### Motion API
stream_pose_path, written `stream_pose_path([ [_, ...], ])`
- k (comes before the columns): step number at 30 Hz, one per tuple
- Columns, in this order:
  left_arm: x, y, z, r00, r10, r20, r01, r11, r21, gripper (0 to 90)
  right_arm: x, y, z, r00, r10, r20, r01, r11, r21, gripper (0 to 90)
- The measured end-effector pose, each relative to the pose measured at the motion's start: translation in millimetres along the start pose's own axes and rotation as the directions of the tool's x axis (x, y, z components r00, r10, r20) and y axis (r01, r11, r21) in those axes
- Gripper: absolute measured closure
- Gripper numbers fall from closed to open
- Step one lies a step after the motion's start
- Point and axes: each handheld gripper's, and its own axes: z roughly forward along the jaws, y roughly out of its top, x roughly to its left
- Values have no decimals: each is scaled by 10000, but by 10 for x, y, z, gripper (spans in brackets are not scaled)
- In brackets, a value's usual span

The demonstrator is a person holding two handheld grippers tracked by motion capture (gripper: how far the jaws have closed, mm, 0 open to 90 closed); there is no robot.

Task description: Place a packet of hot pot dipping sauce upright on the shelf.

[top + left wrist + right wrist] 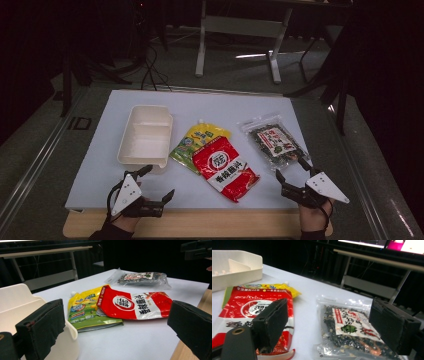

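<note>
Both jaws spread wide, empty: left hand-held gripper beside the white tray, right hand-held gripper near the seaweed packet.

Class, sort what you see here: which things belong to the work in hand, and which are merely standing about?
In the work:
white divided tray
yellow-green pouch
red packet
clear bag of dark dried food
left hand-held gripper, open
right hand-held gripper, open

Standing about:
white table frame behind
cables on the floor
</note>
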Motion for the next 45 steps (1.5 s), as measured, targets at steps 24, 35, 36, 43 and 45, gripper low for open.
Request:
stream_pose_path([
  [24,-2,-3,15,9998,-22,173,21,10000,56,22,51,236,8,9974,95,-715,-75,9996,286,128],
  [35,-7,-3,15,9999,-7,163,5,9999,108,22,97,530,192,9891,195,-1458,-96,9976,682,97],
  [36,-7,-3,14,9999,-3,170,1,9999,106,22,96,557,211,9882,221,-1516,-126,9979,636,97],
  [43,-10,-5,14,9998,-44,172,42,9999,123,22,90,704,362,9791,107,-2031,75,9961,884,98],
  [45,-13,-4,17,9997,-26,228,23,9999,140,22,91,728,412,9769,73,-2134,130,9956,933,98],
])
